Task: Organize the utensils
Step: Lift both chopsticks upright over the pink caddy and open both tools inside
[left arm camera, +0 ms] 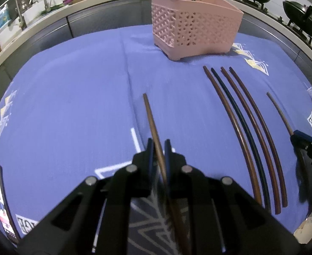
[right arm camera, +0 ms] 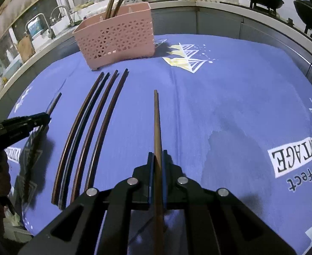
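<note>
A: Brown chopstick [left arm camera: 153, 127] clamped in left gripper [left arm camera: 157, 146], jaws nearly closed on its shaft. Right gripper [right arm camera: 157, 156] likewise pinches a second stick [right arm camera: 157, 123].

B: Where is the target?

A: Pink basket [left arm camera: 190, 31] stands ahead of both, at the far edge of the blue cloth [left arm camera: 71, 85], a few sticks already upright inside. From the left gripper it lies ahead and slightly right; from the right gripper, ahead and left.

B: Stick axis?

A: Each stick runs along its gripper's line, tip pointing away toward the basket side. Both grippers tilt steeply down at the cloth.

B: Nearer hand?

A: Cannot tell with confidence; the two seem about level with each other.

B: Remaining?

A: Four sticks [right arm camera: 88, 131] lie parallel on the cloth between the grippers, tips near the basket foot. Judgement: each held stick must swing upright before dropping in.
</note>
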Demonstrator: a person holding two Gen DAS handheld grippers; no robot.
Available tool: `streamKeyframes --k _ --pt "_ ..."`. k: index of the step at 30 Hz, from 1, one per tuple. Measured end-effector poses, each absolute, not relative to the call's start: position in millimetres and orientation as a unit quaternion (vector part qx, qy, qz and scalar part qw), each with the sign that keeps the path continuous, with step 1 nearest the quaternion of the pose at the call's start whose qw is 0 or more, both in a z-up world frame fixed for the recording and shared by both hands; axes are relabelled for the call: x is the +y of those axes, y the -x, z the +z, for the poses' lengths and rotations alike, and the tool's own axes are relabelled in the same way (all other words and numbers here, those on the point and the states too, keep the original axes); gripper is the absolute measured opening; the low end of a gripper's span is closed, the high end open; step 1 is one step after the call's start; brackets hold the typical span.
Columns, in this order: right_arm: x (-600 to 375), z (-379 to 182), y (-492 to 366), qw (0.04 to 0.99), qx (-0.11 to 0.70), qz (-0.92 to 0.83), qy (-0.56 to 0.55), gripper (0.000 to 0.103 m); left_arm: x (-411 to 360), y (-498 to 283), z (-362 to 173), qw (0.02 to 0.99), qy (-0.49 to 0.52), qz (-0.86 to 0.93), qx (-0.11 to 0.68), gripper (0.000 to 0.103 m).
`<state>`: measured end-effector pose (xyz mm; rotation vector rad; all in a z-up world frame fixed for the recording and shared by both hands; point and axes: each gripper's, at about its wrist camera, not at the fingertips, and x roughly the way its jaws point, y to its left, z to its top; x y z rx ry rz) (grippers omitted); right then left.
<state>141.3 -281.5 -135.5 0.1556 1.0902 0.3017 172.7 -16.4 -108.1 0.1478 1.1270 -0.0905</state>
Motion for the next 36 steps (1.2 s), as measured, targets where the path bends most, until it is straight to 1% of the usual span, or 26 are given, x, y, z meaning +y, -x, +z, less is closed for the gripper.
streamKeyframes --k 10,25,31,36 --pt "-285 -137 -165 0.835 0.521 0.147 -0.096 0.008 -14 -180 -109 0.842 -0.061 -0.050 0.534 0.012" --pt "-288 -140 -196 0.830 0.527 0.150 -0.105 0.008 -7 -190 -109 0.839 -0.038 -0.067 0.538 0.012" --pt "-285 -141 -209 0.831 0.525 0.154 -0.096 0.008 3 -194 -108 0.835 -0.012 -0.081 0.544 0.012" --pt "-277 -140 -204 0.844 0.506 0.165 -0.067 0.005 -3 -201 -110 0.836 -0.033 -0.076 0.543 0.009"
